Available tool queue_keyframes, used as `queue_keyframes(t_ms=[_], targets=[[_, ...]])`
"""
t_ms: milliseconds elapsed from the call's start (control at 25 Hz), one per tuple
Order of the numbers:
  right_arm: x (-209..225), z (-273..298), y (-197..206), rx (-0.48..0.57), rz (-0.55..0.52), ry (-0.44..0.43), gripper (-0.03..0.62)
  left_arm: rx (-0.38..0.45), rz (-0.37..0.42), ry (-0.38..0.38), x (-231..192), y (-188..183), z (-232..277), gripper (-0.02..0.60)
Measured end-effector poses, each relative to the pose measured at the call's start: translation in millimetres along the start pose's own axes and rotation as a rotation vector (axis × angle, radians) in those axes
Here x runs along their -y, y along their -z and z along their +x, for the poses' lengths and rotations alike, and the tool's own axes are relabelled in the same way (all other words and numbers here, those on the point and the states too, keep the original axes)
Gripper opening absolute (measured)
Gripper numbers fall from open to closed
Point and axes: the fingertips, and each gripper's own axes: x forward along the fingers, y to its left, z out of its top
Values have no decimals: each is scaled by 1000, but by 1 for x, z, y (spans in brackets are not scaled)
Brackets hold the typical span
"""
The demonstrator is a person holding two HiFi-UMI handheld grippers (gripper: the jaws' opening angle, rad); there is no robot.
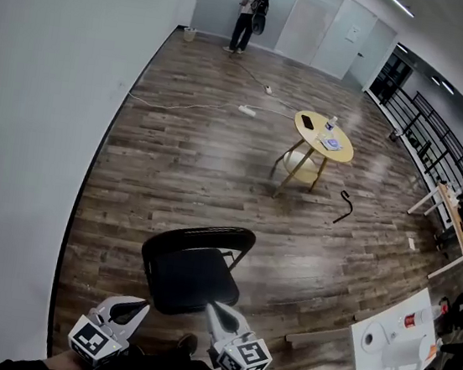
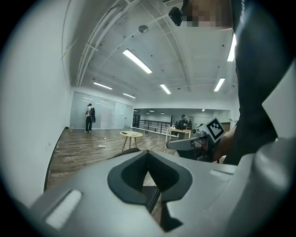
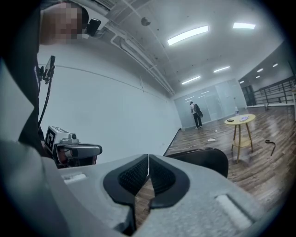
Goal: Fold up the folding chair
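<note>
The left claw [image 1: 141, 304] is closed, its two jaws together and nothing between them; the left gripper view shows the same for this claw [image 2: 148, 153]. The right claw [image 1: 212, 309] is closed too and empty, and in the right gripper view its ribbed pads [image 3: 138, 175] meet in one thin line.

The black folding chair [image 1: 194, 272] stands unfolded on the wooden floor [image 1: 201, 159], just in front of the person, with the seat flat and the backrest on the far side. Both claws point at its near edge, the left one just beside the seat, the right one over the seat's corner; I cannot tell whether it touches.

Further away stands a round yellow tabletop [image 1: 316, 137] with small things on it. A person [image 1: 249, 17] stands at the far wall.
</note>
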Motion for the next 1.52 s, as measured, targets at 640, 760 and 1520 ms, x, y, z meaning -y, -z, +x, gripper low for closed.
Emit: queue_keyframes(t_ms=[640, 760, 1520], targets=[[84, 13, 2, -25, 41, -84, 5, -92, 50, -30, 7, -14, 92, 2], [92, 12, 6, -29, 39, -105, 8, -102, 63, -28, 9, -16, 102, 2], [95, 8, 19, -28, 72, 46, 21, -148, 99, 56, -33, -4, 110, 31]])
